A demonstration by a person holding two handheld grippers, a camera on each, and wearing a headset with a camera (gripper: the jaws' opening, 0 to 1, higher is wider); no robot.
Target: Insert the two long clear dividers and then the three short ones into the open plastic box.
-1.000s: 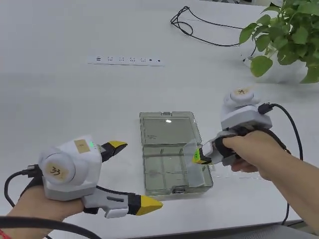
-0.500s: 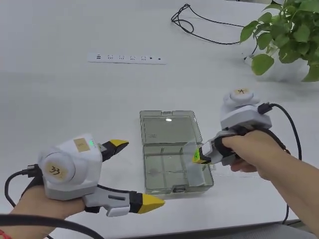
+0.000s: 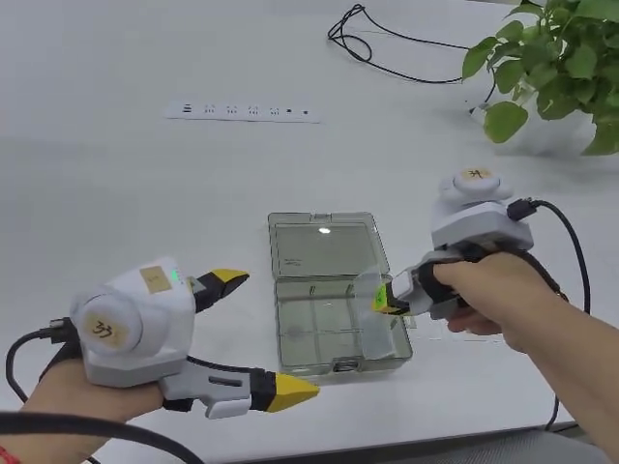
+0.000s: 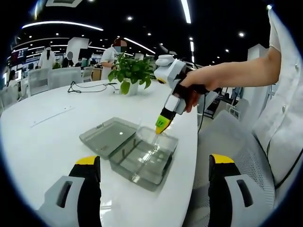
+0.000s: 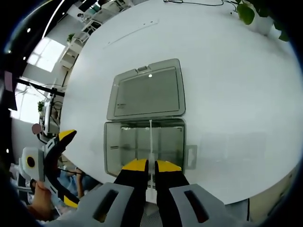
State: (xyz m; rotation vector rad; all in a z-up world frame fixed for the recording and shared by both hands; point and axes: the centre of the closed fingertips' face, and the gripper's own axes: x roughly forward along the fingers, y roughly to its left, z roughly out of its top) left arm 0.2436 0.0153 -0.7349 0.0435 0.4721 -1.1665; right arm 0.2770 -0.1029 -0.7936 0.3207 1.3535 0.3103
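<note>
Your right gripper (image 3: 389, 301) is clenched on a clear divider (image 3: 372, 324), held upright over the open box's (image 3: 282, 324) right side to meet its slots. Your left gripper (image 3: 263, 334) hangs released, near-left of the box.

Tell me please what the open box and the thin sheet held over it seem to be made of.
The box: smoke-grey see-through plastic, glossy; a lamp glints on its lid and its inner ribs show through. The divider in the right tongs: a thin, colourless clear sheet, probably hard plastic, since it looks flat and only its edges catch light.
</note>
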